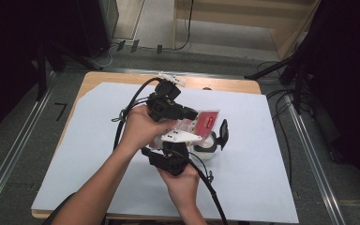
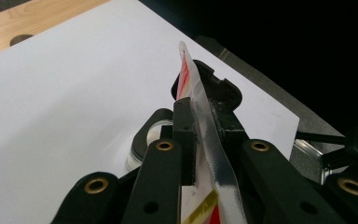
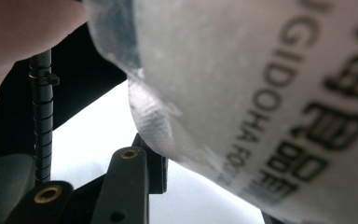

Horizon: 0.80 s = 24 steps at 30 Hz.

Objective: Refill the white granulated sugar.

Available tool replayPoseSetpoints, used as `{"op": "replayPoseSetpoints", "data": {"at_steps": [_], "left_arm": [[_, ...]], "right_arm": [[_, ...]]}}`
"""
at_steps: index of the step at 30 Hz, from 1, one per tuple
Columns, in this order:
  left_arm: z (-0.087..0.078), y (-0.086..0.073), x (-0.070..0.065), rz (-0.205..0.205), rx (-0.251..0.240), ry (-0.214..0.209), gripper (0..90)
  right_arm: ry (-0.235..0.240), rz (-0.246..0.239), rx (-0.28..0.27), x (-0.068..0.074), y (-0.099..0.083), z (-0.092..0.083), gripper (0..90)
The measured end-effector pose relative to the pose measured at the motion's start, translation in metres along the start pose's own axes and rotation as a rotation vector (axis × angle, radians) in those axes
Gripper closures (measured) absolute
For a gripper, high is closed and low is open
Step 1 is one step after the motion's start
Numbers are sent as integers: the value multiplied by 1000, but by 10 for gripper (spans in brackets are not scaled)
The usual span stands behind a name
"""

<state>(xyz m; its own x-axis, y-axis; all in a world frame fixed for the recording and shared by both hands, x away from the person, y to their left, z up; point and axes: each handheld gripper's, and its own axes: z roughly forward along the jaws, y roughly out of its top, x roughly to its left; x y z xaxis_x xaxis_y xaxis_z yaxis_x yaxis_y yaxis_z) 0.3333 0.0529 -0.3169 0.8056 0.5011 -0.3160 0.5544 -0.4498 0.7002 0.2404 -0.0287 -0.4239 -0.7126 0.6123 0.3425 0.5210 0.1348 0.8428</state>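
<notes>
L gripper [image 2: 200,135] is clamped on the edge of a clear plastic food pouch w/ red-and-white label [image 2: 189,77], jaws pinching the sealed strip, pouch edge-on and upright between them; seen from above, the pouch [image 1: 205,121] sits held up off the white paper-covered worktop [image 1: 75,154], just beyond a small white round container w/ black flip lid [image 1: 209,146], lid standing open. R gripper [image 1: 180,140] is close under the pouch; in its own view the pouch [image 3: 261,93] is right at the lens w/ dark printed text, one black jaw tip touching the crinkled seam, other jaw hidden, so can't tell if R is gripping or just resting against it. Step looks like opening/tearing the pouch over the container, judging by the setup. To do well: keep L pinch firm on the seal, R should bite the seam close beside L so the tear starts short, pull apart slowly, keep the mouth above the container so contents don't spill on the worktop. Count: 1 pouch, 1 container, 1 lid, 2 grippers, 2 hands.
</notes>
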Motion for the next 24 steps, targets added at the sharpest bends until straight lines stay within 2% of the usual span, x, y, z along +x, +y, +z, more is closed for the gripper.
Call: {"op": "replayPoseSetpoints", "data": {"at_steps": [12, 19, 24], "left_arm": [[2, 2, 0, -1, 9, -4, 833], [6, 7, 1, -3, 26, -13, 833], [6, 9, 2, -17, 32, -14, 832]], "right_arm": [[-6, -4, 12, -1, 0, -3, 639], [3, 13, 12, -3, 2, -5, 641], [5, 8, 18, -4, 3, -6, 640]]}}
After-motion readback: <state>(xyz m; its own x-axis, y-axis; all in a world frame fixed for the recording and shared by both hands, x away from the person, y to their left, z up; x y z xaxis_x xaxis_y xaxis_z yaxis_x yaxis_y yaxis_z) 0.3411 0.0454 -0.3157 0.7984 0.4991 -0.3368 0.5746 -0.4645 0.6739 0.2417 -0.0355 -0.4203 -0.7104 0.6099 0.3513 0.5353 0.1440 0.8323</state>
